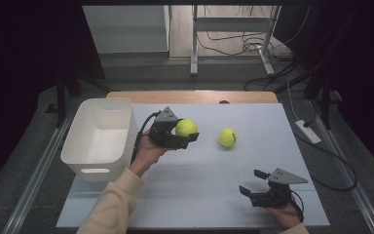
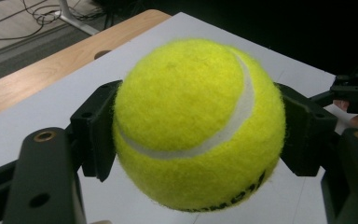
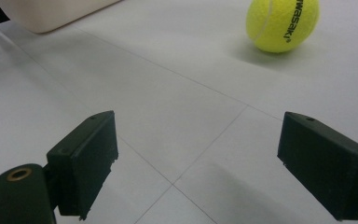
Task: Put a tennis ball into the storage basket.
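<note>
Yellow ball (image 2: 193,126) clamped between left gripper (image 1: 185,134) fingers; right gripper (image 1: 254,181) fingers wide.

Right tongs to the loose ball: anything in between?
Nothing. The right gripper view shows bare white table between the open right tongs and the loose ball.

Dark room; grey floor (image 1: 141,73), metal desk legs (image 1: 194,44) and tangled cables (image 1: 246,46) beyond the table.
</note>
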Demonstrator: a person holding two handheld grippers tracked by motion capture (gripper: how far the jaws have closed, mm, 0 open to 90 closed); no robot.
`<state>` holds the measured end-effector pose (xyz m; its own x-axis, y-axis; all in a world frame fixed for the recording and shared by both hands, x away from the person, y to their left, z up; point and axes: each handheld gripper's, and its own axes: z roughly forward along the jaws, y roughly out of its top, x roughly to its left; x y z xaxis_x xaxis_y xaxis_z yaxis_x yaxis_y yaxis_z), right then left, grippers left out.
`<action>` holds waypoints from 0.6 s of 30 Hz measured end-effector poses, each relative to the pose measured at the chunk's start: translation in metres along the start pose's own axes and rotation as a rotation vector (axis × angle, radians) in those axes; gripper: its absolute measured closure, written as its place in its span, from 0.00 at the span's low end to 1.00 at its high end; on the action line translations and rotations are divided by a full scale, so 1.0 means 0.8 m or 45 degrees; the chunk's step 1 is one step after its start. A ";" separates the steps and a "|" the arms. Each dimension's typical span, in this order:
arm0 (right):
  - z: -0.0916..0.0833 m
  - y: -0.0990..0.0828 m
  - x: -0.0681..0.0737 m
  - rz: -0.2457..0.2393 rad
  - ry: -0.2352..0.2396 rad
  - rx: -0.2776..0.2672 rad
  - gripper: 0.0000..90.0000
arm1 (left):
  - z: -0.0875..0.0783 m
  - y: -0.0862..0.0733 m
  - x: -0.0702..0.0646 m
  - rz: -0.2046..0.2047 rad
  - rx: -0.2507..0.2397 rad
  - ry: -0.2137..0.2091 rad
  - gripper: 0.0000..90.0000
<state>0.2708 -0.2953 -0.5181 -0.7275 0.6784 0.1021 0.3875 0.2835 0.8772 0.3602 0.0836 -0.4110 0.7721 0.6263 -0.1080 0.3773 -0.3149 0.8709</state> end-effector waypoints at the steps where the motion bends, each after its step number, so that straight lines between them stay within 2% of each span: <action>1: 0.000 0.000 0.000 0.000 0.000 0.000 0.14 | -0.002 0.000 0.001 -0.001 -0.006 0.003 0.29; 18: 0.000 0.000 0.000 -0.001 -0.002 0.001 0.14 | -0.016 -0.001 0.013 -0.029 -0.034 0.051 0.29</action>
<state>0.2710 -0.2953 -0.5183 -0.7269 0.6793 0.1005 0.3872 0.2846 0.8770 0.3613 0.0995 -0.4068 0.7422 0.6612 -0.1094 0.3806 -0.2815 0.8808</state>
